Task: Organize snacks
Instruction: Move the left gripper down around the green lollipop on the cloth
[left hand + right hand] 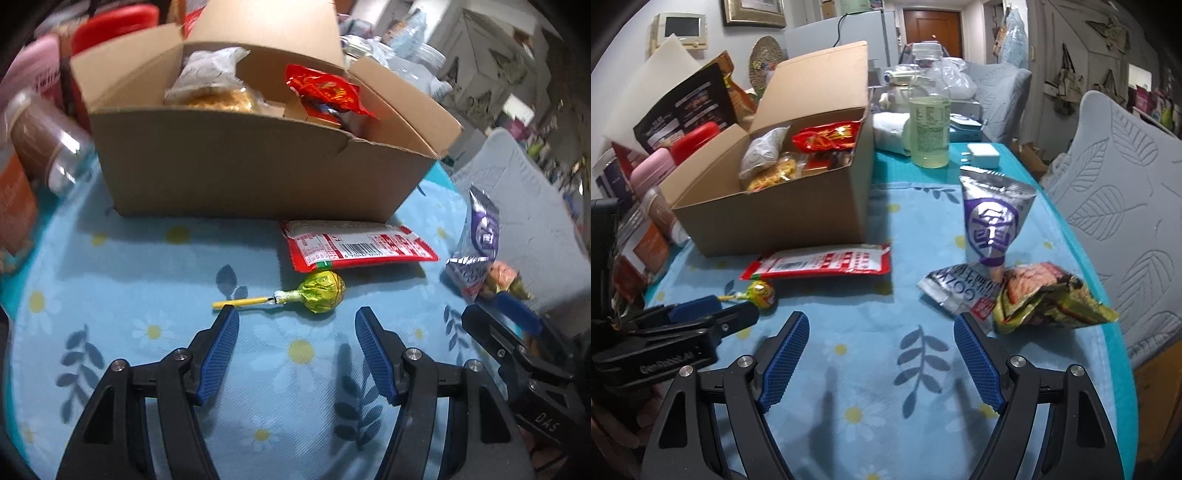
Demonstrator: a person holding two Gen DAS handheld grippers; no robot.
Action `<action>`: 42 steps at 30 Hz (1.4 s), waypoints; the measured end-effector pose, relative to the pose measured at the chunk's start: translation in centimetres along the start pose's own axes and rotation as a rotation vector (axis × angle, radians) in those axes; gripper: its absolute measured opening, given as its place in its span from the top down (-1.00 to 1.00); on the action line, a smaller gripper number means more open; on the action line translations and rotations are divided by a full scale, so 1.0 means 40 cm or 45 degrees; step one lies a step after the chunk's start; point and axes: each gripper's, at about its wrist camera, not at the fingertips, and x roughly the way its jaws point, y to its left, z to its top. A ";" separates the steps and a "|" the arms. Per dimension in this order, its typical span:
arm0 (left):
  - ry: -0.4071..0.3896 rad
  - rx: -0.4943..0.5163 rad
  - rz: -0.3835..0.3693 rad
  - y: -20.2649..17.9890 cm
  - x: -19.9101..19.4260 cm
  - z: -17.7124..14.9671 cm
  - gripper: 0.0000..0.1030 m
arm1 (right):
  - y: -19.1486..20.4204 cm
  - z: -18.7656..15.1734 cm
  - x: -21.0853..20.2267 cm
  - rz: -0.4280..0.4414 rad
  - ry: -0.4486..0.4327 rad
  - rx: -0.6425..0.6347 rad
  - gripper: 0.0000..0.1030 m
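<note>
Blue flowered tablecloth (871, 369), covering the table; open cardboard box (258, 166) at its far left, loaded with a red packet (325, 92), a white packet (210, 70) and yellow snacks. Flat red pouch (354, 247) touching the box front; upright silver-purple bag (993, 218), flat silver bag (956, 291) and crumpled green bag (1049, 299) bunched near the right edge; green lollipop (321, 291) just beside the pouch. Left gripper (297, 317), jaws parted and empty, just short of the lollipop; right gripper (881, 321), jaws wide and empty, one finger beside the flat silver bag.
</note>
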 end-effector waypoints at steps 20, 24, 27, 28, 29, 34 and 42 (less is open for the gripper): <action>-0.062 -0.115 0.171 0.036 0.003 0.024 -0.26 | -0.014 0.023 0.038 0.037 0.020 0.004 -0.58; -0.089 -0.086 0.123 0.021 -0.002 0.024 -0.26 | -0.016 0.024 0.045 0.040 0.032 0.001 -0.58; -0.092 -0.047 0.090 0.005 0.001 0.026 -0.27 | -0.021 0.025 0.049 0.027 0.038 -0.004 -0.58; -0.093 -0.032 0.090 0.001 0.004 0.028 -0.27 | -0.024 0.027 0.050 0.025 0.038 0.000 -0.58; -0.096 -0.019 0.092 -0.002 0.005 0.030 -0.27 | -0.026 0.026 0.050 0.024 0.039 0.003 -0.58; -0.094 0.057 0.090 -0.009 0.008 0.041 -0.27 | -0.033 0.025 0.049 0.012 0.038 0.009 -0.58; -0.057 0.060 0.087 -0.012 0.037 0.033 -0.59 | -0.033 0.018 0.057 0.019 0.052 0.011 -0.58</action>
